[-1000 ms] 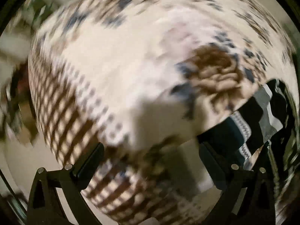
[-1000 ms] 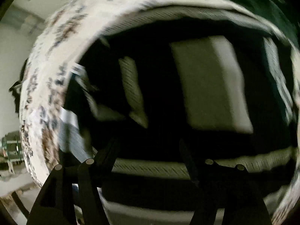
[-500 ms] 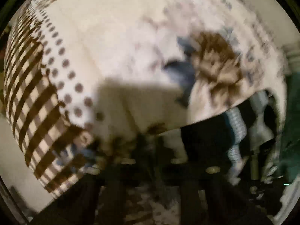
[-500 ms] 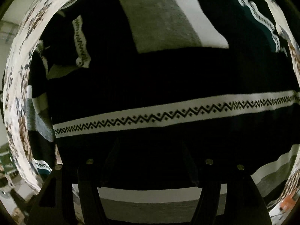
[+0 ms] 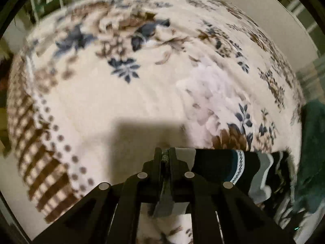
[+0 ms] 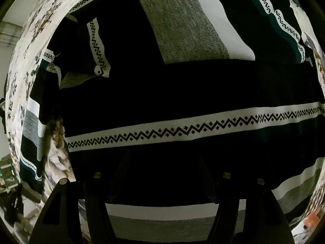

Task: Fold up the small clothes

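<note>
The left gripper (image 5: 165,156) has its two fingers pressed close together, and a thin bit of dark cloth is pinched between them. That cloth is an edge of the striped sweater (image 5: 233,168), which runs off to the right of the fingers in black, teal, white and grey bands. Some of the cloth also hangs down under the fingers, close to the camera. Past the fingertips, the flowery blanket (image 5: 142,93) spreads out wide and cream-colored, with blue and brown flowers and a brown checked border on the left. A dark green cloth (image 5: 312,142) lies at the far right edge. The right gripper (image 6: 162,162) looks down with its fingers standing apart, and nothing is squeezed between them. They are dark against the black cloth, so whether the tips touch it is hard to tell. The sweater (image 6: 182,85) fills almost the whole view under them, lying flat. A white zigzag stripe (image 6: 182,130) crosses just past the fingertips. Farther off is a grey and white patch (image 6: 182,26), and a sleeve lies folded at the upper left.
</note>
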Tool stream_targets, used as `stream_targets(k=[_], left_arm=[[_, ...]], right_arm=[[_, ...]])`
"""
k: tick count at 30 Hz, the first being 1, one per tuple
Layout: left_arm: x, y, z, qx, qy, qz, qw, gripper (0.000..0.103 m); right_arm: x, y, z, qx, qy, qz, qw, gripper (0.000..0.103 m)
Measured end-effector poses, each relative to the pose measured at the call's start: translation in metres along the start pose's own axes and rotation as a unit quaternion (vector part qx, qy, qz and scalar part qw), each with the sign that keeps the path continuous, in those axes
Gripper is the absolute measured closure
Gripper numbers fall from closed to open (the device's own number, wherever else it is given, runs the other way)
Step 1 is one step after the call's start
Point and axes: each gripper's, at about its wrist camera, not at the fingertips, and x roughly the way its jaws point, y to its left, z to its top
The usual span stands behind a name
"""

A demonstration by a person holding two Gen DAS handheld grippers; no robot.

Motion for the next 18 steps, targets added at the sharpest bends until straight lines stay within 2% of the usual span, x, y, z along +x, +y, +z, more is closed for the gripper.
stream_targets(k=[2, 4, 5, 6, 8, 9, 11, 13, 14, 15, 16, 17, 18], left_arm=[[0.009, 0.021, -0.001, -0.051, 0.021, -0.042, 0.9976, 0.094], [0.009, 0.042, -0.013, -0.099, 0.030, -0.086, 0.9909, 0.077], [0.008, 0.050, -0.020, -0.119, 0.031, -0.102, 0.9872, 0.055], [0.009, 0.061, -0.029, -0.147, 0.028, -0.129, 0.9803, 0.038], [0.017, 0.071, -0.044, -0.187, 0.033, -0.159, 0.9688, 0.035], [0.022, 0.070, -0.047, -0.191, 0.041, -0.165, 0.9668, 0.035], [0.039, 0.058, -0.054, -0.173, 0.063, -0.157, 0.9703, 0.035], [0.054, 0.040, -0.056, -0.134, 0.072, -0.130, 0.9797, 0.035], [0.057, 0.030, -0.055, -0.109, 0.065, -0.102, 0.9867, 0.038], [0.057, 0.020, -0.053, -0.086, 0.054, -0.079, 0.9916, 0.047], [0.053, 0.007, -0.051, -0.059, 0.037, -0.065, 0.9954, 0.065], [0.051, -0.002, -0.047, -0.039, 0.032, -0.052, 0.9974, 0.096], [0.046, -0.012, -0.044, -0.018, 0.026, -0.040, 0.9987, 0.096]], right_arm=[[0.000, -0.003, -0.004, 0.004, 0.001, 0.002, 1.000, 0.035], [0.002, 0.000, -0.007, 0.007, 0.001, 0.005, 1.000, 0.035], [0.002, -0.002, -0.010, 0.008, 0.000, 0.005, 1.000, 0.035], [-0.001, -0.007, -0.009, 0.009, 0.000, 0.006, 1.000, 0.035], [-0.001, 0.001, -0.010, 0.012, 0.002, 0.005, 1.000, 0.035], [-0.001, 0.002, -0.010, 0.014, 0.003, 0.004, 1.000, 0.035], [0.002, -0.001, -0.011, 0.021, 0.005, 0.002, 1.000, 0.035], [0.005, -0.001, -0.012, 0.025, 0.002, 0.000, 1.000, 0.035], [0.005, 0.000, -0.012, 0.024, -0.001, -0.001, 1.000, 0.035], [0.004, 0.001, -0.011, 0.023, -0.005, -0.004, 1.000, 0.035], [0.000, 0.002, -0.009, 0.022, -0.011, -0.009, 1.000, 0.035], [-0.002, 0.002, -0.009, 0.022, -0.015, -0.009, 1.000, 0.035], [-0.005, 0.002, -0.009, 0.022, -0.019, -0.010, 1.000, 0.035]])
